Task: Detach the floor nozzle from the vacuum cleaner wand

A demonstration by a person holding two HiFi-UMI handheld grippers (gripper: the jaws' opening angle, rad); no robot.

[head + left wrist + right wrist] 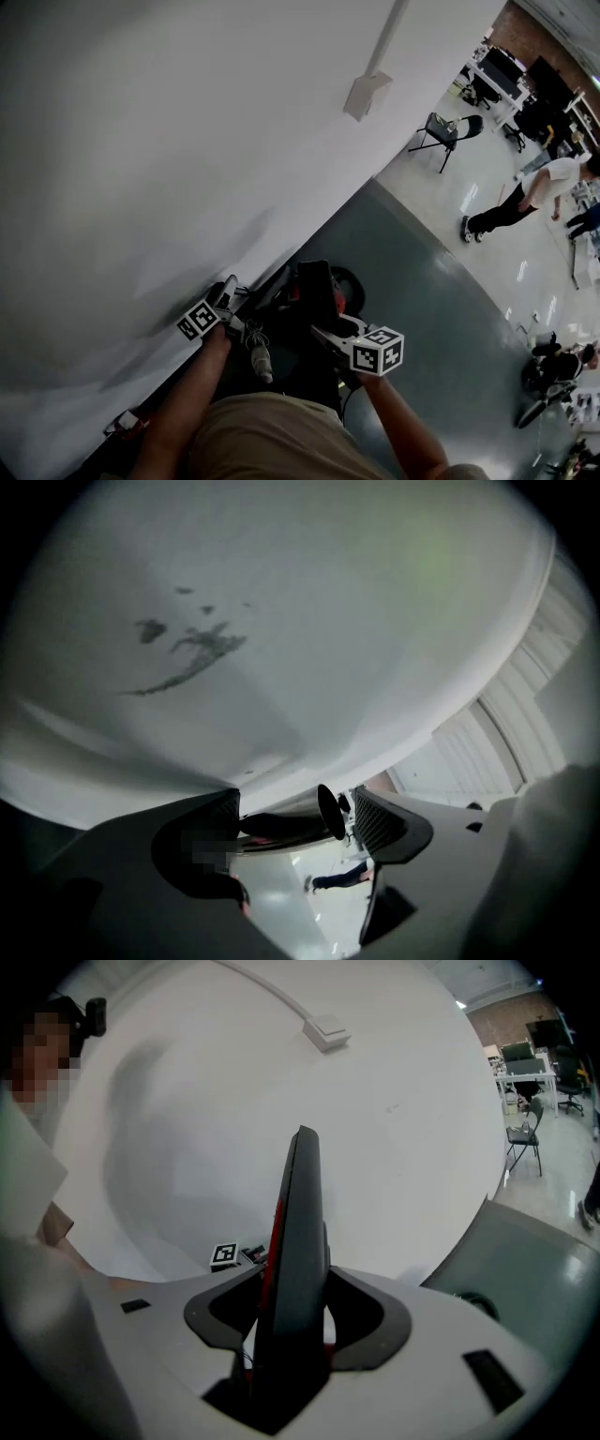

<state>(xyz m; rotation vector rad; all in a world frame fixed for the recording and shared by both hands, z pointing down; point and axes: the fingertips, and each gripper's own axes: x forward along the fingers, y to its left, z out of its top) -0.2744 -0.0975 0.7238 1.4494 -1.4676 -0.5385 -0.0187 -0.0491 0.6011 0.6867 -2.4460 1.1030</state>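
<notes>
Nozzle (300,1222), dark with a red stripe, stands edge-on, pinched in the right tool (298,1321), low beside the white wall (141,141). The left tool (300,817) is spread wide, with a dark tube, likely the wand (277,825), lying unpressed between its jaws. Best to clamp the wand firmly first, then pull both straight apart.

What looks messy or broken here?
The white wall has dark smudges, like scuff marks, seen in the left gripper view. Nothing looks spilled or broken.
</notes>
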